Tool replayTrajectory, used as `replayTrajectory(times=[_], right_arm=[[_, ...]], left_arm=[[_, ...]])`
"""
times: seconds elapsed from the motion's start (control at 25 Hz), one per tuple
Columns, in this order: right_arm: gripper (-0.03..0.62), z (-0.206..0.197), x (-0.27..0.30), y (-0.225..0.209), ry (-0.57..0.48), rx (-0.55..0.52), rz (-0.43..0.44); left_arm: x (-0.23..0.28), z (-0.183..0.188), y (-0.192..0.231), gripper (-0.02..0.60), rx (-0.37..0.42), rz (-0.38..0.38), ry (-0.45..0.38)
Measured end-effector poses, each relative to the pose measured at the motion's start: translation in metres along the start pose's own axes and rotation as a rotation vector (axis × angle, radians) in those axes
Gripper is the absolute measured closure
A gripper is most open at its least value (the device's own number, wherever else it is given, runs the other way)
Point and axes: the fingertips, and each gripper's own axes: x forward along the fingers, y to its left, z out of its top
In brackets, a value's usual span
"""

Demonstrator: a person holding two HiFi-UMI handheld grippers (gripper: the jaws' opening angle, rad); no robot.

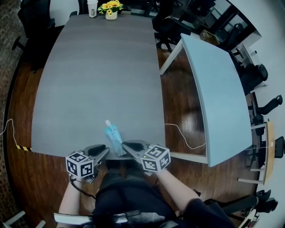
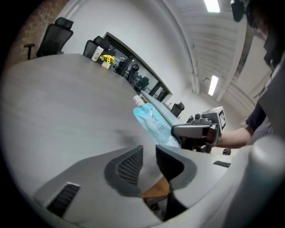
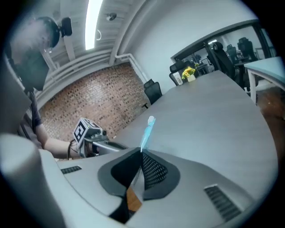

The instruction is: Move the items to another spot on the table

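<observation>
The right tool (image 3: pixel 141 153) pinches the pale blue plastic pouch (image 3: pixel 146 133) by its bottom seam for carrying; the left tool (image 2: pixel 149 151) beside it, slightly parted, holds nothing.

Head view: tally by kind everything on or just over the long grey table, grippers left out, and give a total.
Blue pouch: 1
White cup: 1
Pot of yellow flowers: 1
Total: 3
</observation>
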Motion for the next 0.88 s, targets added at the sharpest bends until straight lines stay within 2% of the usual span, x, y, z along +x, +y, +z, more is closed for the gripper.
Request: replayTrajectory(times=[0.12,0.28,0.4,0.48,0.56,0.6,0.76,0.88], right_arm=[[0.585,0.028,-0.01,0.019,-0.082,0.021,0.084],[0.585,0.048,-0.022,0.046,-0.13,0.007,0.193],[0.585,0.051,-0.028,0.06,-0.147,0.006,0.234],[0.585,0.048,-0.032,0.064,-0.152,-0.003,0.238],[0.585,0.046,-0.037,0.065,-0.162,0.0,0.236],[0.585,0.046,-0.04,0.065,-0.169,0.007,0.239],[0.58,0.044,-0.054,0.065,-0.205,0.008,0.236],[0.562,0.043,-0.069,0.059,-0.238,-0.023,0.212]], left_arm=[[-0.004,0.02,-0.017,0.277,-0.037,-0.138,-0.085],[-0.015,0.054,-0.031,0.265,-0.091,-0.24,-0.231],[-0.025,0.078,-0.042,0.265,-0.082,-0.289,-0.318],[-0.029,0.087,-0.053,0.326,-0.061,-0.315,-0.35],[-0.03,0.091,-0.064,0.422,-0.042,-0.341,-0.356],[-0.031,0.092,-0.069,0.443,-0.04,-0.354,-0.358],[-0.031,0.096,-0.087,0.492,-0.048,-0.408,-0.365],[-0.027,0.098,-0.107,0.521,-0.02,-0.419,-0.366]])
